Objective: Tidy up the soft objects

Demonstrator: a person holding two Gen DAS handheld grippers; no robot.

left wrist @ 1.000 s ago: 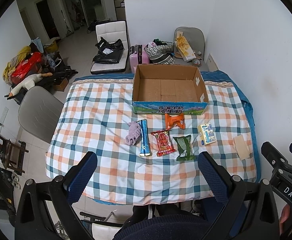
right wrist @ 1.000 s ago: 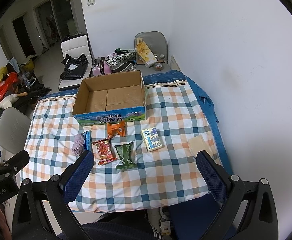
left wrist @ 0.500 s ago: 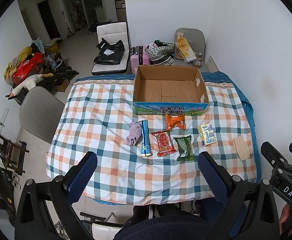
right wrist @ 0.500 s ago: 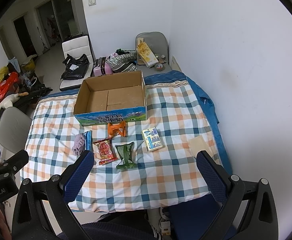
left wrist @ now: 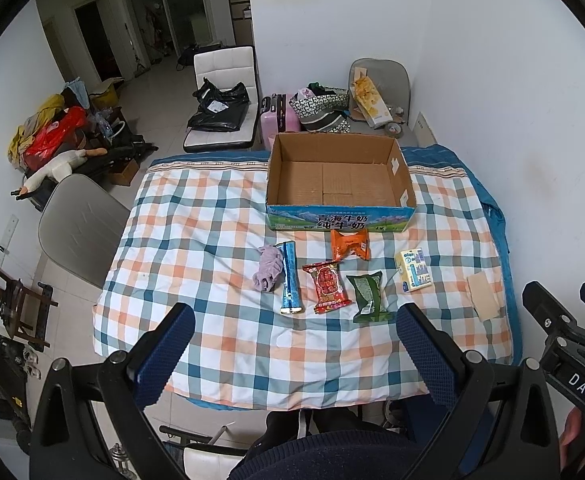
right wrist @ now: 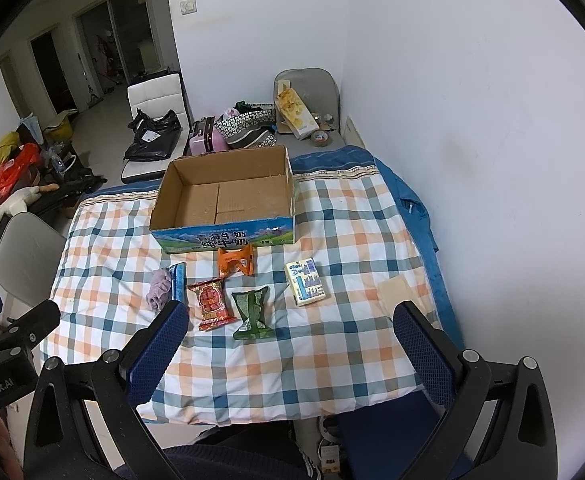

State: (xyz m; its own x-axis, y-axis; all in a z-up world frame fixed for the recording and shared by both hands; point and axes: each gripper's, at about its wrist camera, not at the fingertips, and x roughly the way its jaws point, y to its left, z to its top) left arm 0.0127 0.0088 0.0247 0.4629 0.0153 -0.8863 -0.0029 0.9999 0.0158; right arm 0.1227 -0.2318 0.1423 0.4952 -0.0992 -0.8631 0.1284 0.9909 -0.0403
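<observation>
An empty cardboard box (left wrist: pixel 340 178) (right wrist: pixel 224 200) stands at the far side of a checked tablecloth (left wrist: pixel 196 248) (right wrist: pixel 348 340). In front of it lie a purple cloth (left wrist: pixel 268 269) (right wrist: pixel 159 289), a blue packet (left wrist: pixel 289 282) (right wrist: pixel 177 280), a red packet (left wrist: pixel 327 287) (right wrist: pixel 211 303), an orange packet (left wrist: pixel 350 243) (right wrist: pixel 236 260), a green packet (left wrist: pixel 368 297) (right wrist: pixel 252 312) and a yellow-white carton (left wrist: pixel 413 269) (right wrist: pixel 305 286). My left gripper (left wrist: pixel 296 352) and right gripper (right wrist: pixel 288 352) both hover open above the table's near edge, holding nothing.
A beige flat piece (left wrist: pixel 483 298) (right wrist: pixel 396 292) lies near the table's right edge, close to the white wall. A grey chair (left wrist: pixel 80 224) stands at the left side. Bags, a pink suitcase (left wrist: pixel 278 122) and chairs crowd the floor behind the table.
Both views have shifted very slightly; the objects on the table have not moved and both grippers stay open.
</observation>
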